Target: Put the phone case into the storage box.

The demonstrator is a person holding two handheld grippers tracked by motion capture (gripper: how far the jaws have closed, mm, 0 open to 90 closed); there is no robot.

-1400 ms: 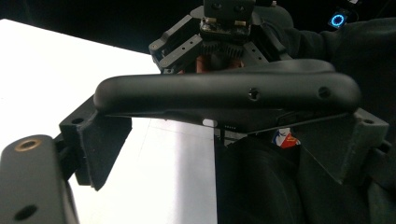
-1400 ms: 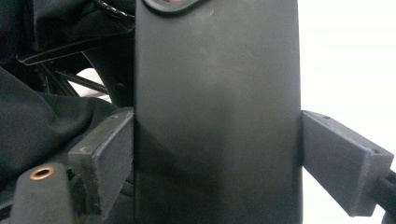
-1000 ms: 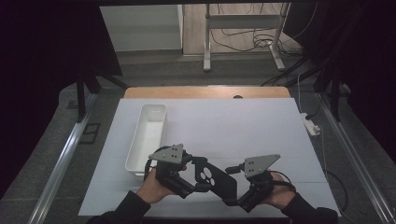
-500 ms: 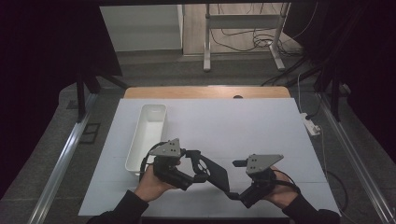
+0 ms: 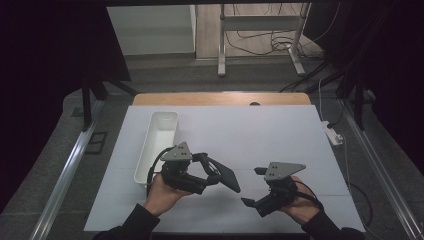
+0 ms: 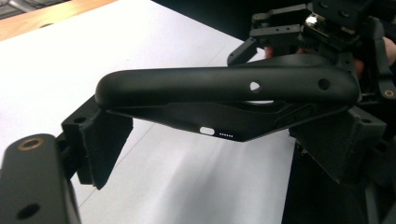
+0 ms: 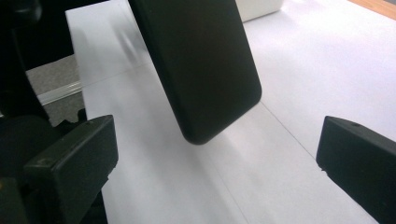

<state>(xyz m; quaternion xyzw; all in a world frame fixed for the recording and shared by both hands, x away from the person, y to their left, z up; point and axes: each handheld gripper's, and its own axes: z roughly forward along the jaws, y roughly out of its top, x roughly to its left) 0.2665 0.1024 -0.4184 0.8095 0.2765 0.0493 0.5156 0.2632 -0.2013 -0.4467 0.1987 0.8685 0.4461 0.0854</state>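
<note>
High view, claws (image 5: 212, 172) now apart, phone (image 5: 224, 174) left

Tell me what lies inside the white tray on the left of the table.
The white tray looks empty: its far floor and inner walls show bare in the high view. Its near end is hidden behind the left claw, which holds a black phone case, so anything lying there cannot be seen.
</note>
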